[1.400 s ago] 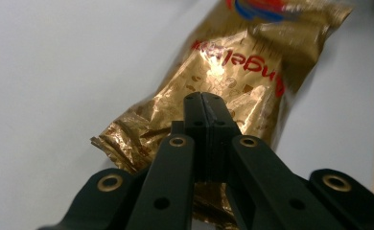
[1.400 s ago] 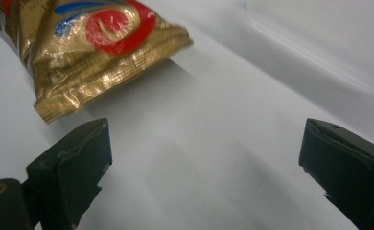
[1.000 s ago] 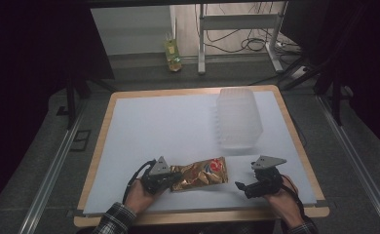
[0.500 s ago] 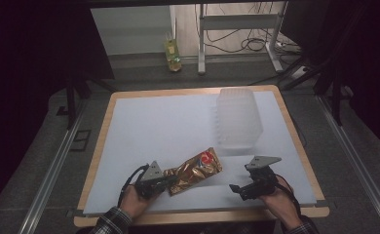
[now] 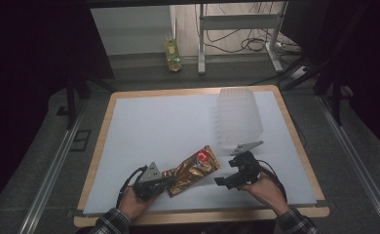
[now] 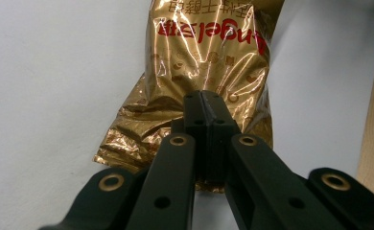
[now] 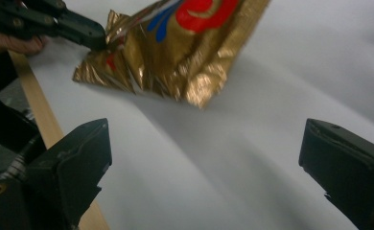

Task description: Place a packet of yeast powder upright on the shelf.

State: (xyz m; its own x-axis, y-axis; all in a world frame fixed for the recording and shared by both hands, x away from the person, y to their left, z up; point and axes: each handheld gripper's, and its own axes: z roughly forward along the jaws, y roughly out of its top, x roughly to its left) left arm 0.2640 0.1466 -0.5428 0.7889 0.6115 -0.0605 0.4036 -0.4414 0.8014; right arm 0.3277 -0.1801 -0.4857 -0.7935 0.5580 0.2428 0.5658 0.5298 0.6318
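A gold foil snack bag (image 5: 193, 169) with red lettering is lifted at an angle over the white table top (image 5: 168, 122), near its front edge. My left gripper (image 5: 166, 180) is shut on the bag's crimped lower end; in the left gripper view its jaws pinch the foil of the bag (image 6: 209, 62). My right gripper (image 5: 223, 180) is open, to the right of the bag and pointing at it. In the right gripper view the bag (image 7: 185, 43) hangs ahead of the wide-apart jaws, with the left gripper (image 7: 96, 38) clamped on its corner.
A clear ribbed plastic container (image 5: 238, 116) lies on the table at the back right, just beyond my right hand. The table's wooden rim (image 5: 198, 217) runs along the front. A yellow-green bottle (image 5: 172, 52) stands on the floor beyond the table.
The bag's far end has risen and swung up to the right, held by the left gripper. My right gripper has moved left and forward, toward the bag.
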